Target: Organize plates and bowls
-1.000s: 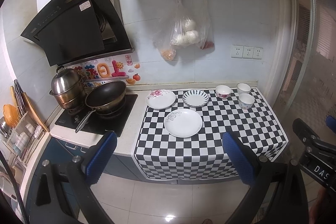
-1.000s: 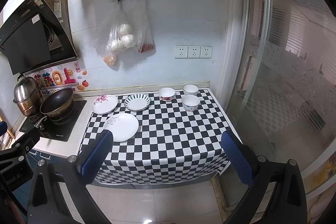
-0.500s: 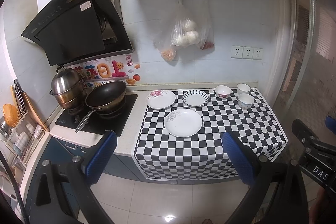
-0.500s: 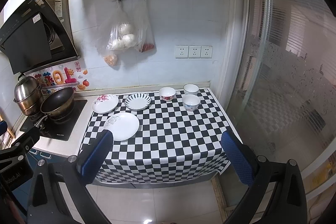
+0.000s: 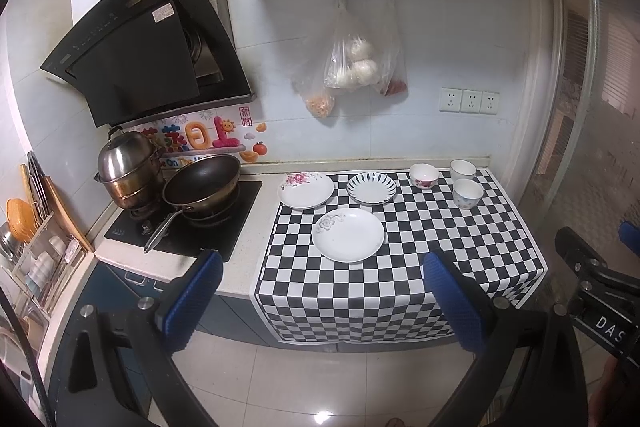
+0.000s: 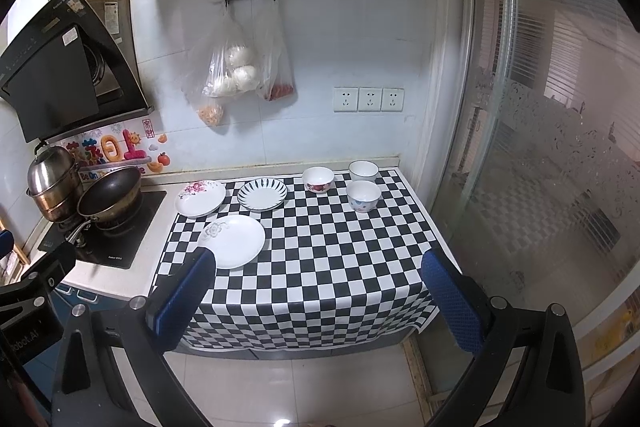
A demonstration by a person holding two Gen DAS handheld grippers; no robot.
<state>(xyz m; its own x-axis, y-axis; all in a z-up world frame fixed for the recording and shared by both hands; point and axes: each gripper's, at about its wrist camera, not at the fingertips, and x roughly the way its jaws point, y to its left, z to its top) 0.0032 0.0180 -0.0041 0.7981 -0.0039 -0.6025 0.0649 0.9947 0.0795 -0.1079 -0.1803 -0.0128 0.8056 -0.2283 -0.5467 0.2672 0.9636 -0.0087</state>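
Three plates lie on the checkered cloth [image 5: 400,287]: a white plate [image 5: 348,235] [image 6: 236,241] in front, a rose-patterned plate [image 5: 306,190] [image 6: 200,198] at the back left, a blue-striped plate [image 5: 371,188] [image 6: 262,194] beside it. Three bowls stand at the back right: a red-flowered bowl [image 5: 423,176] [image 6: 318,179], a plain white bowl [image 5: 463,169] [image 6: 363,171], a blue-patterned bowl [image 5: 467,193] [image 6: 363,196]. My left gripper [image 5: 324,297] and right gripper [image 6: 318,299] both stand open, held back from the counter over the floor, holding nothing.
A hob with a wok [image 5: 202,185] and a steel steamer pot [image 5: 126,169] sits left of the cloth. A range hood [image 5: 136,47] hangs above it. Plastic bags [image 5: 352,67] hang on the wall. A dish rack [image 5: 36,259] stands far left, a glass sliding door [image 6: 560,147] at right.
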